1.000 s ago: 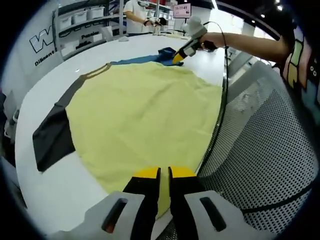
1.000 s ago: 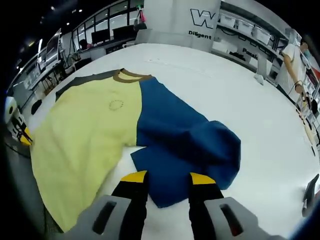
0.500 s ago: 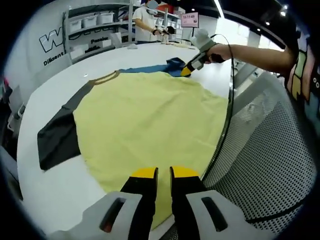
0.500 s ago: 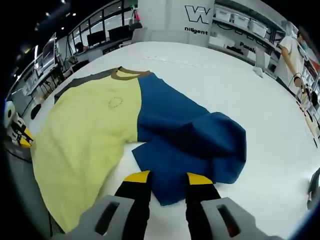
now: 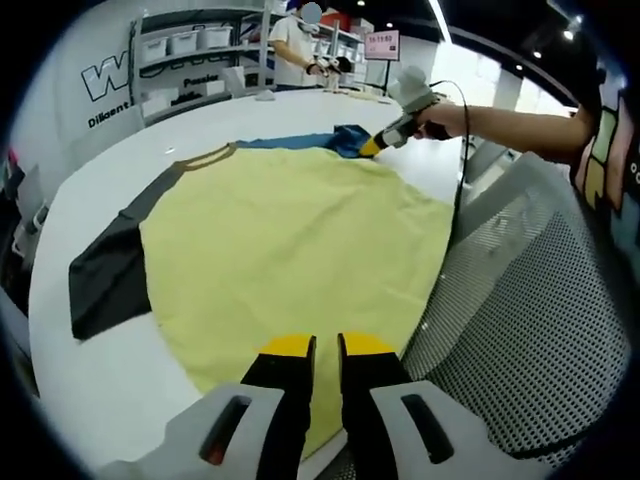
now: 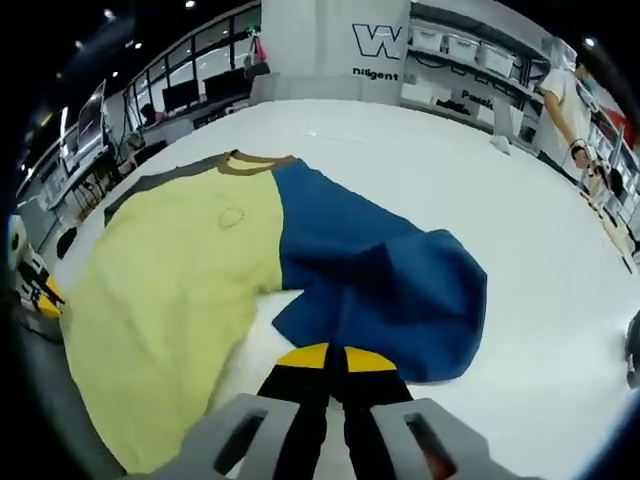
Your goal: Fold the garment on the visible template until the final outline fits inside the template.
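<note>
The garment point(image 5: 290, 250), a T-shirt with a pale yellow body, one dark grey sleeve and one blue sleeve, lies spread on my white counter point(image 6: 420, 170), its hem reaching the counter's near edge in the left gripper view. In the right gripper view the yellow panel fills the left, the brown collar point(image 6: 247, 162) sits at the far end, and the blue part point(image 6: 390, 280) is bunched in loose folds to the right of the yellow. My right tool point(image 6: 335, 358) has its yellow-tipped jaws pressed together at the near edge of that blue cloth; whether fabric is pinched between them I cannot tell. From the left gripper view, that same tool shows far off at the blue sleeve, my bare forearm point(image 5: 520, 100) reaching in from the right. My left tool point(image 5: 320, 348) sits over the yellow hem at the near edge, jaws nearly closed with a thin slit between them; whether it grips cloth I cannot tell. Perforated metal flooring point(image 5: 540, 330) lies right of the counter. Far back, a person point(image 5: 300, 45) stands by shelving point(image 5: 190, 40) with storage bins.
</note>
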